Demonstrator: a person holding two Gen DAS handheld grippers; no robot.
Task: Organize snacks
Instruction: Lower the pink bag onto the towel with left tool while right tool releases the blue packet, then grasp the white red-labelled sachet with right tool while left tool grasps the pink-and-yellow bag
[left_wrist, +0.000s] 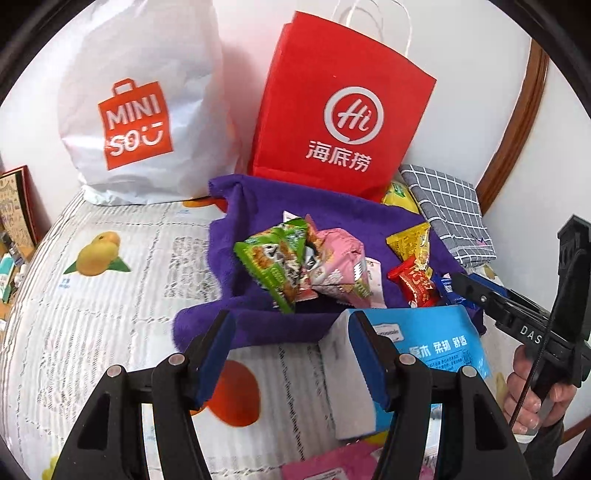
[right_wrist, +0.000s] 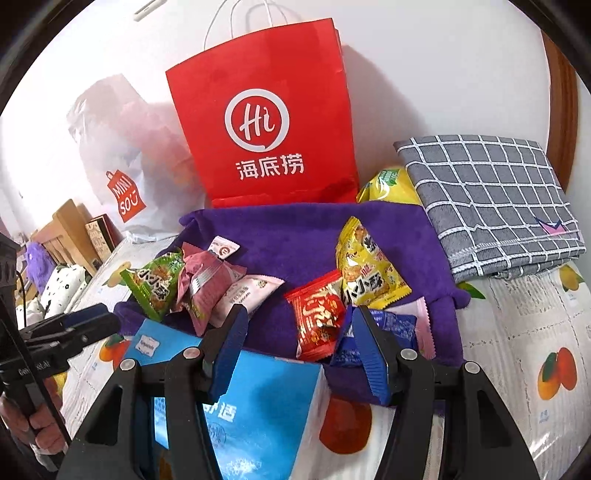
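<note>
Purple towel (right_wrist: 295, 236) as landmark, spread on the fruit-printed bedcover (left_wrist: 110, 295), with most of the snacks loose on top. Toward its left end, a heap: green packet (right_wrist: 151, 291), crumpled pink packet (right_wrist: 207, 284), pale pink packet (right_wrist: 247, 295) under them. Toward its right end, yellow packet (right_wrist: 369, 269), red packet (right_wrist: 317, 314) and blue packet (right_wrist: 391, 328), the red overlapping the blue. Behind the towel, upright red paper bag (right_wrist: 266, 122) and white shopping bag (left_wrist: 140, 99); at the back right corner, another yellow pack (right_wrist: 391, 184) wedged beside a folded grey checked cloth (right_wrist: 491, 199). At the near edge, a blue tissue pack (left_wrist: 436, 343). No sorting visible so far: packets mixed, nothing grouped or bagged, so judged at or near the start, nearly everything left to do. Left gripper (left_wrist: 291, 354) spread and empty, over the near left corner of the towel, no packet between the pads. Right gripper (right_wrist: 295, 350) likewise parted, nothing pinched, hovering at the near edge with the red packet showing in the gap, pads apparently clear of it.
</note>
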